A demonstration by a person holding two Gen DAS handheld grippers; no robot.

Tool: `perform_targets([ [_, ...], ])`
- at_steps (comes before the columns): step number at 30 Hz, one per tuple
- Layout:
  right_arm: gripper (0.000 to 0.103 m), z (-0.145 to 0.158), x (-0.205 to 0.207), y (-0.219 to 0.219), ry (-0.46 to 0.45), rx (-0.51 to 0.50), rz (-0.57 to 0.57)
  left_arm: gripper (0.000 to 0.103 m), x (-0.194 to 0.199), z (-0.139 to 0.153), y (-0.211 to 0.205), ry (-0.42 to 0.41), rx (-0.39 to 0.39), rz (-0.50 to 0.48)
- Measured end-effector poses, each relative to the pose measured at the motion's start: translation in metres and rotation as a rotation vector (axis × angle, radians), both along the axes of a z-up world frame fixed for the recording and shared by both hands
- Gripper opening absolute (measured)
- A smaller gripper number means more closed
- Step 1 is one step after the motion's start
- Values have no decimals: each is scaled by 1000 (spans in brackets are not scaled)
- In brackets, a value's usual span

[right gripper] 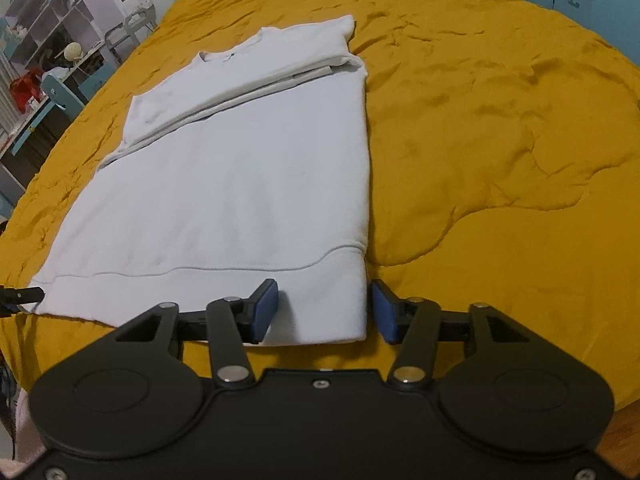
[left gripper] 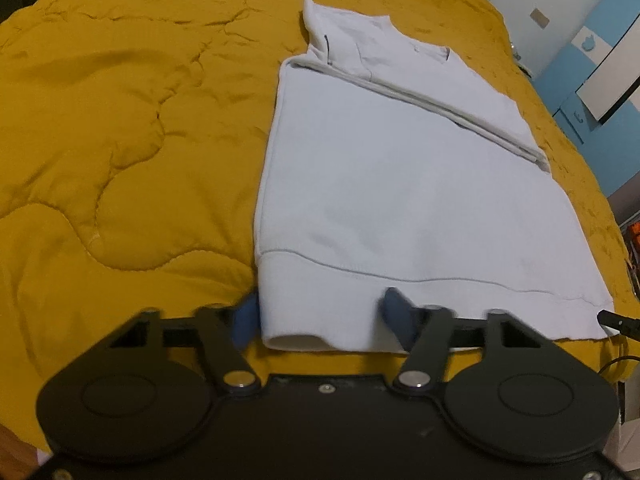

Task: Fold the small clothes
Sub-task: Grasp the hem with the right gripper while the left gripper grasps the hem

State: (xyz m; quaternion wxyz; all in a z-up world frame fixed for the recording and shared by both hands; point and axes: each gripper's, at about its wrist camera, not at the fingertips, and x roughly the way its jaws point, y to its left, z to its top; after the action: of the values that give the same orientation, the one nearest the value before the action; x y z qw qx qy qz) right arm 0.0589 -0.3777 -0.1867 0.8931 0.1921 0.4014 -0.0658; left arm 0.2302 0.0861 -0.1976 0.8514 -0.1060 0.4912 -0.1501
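Observation:
A white sweatshirt lies flat on the mustard quilt, sleeves folded across its upper part, hem band nearest me. My left gripper is open, its blue pads straddling the hem's left corner: one pad outside the edge, the other over the band. In the right wrist view the sweatshirt shows the same way. My right gripper is open, its pads straddling the hem's right corner. The other gripper's tip shows at each view's edge.
The quilt covers the whole bed and is wrinkled. Blue drawers and a white wall stand beyond the bed's far right. Shelves and a cluttered desk stand beyond its left side.

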Motion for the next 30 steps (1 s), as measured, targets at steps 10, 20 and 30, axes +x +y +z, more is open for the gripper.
perform_targets([
  [10,9,16,1,-1,-12,25,25,1,-2,18,4,-46,-31,20],
  [20,9,55,17,-22,-139,157,-23,1,30,55,8,-112,-116,16],
  [30,9,98,105,-52,-234,147,-58,2,126,90,-7,-168,-121,10],
])
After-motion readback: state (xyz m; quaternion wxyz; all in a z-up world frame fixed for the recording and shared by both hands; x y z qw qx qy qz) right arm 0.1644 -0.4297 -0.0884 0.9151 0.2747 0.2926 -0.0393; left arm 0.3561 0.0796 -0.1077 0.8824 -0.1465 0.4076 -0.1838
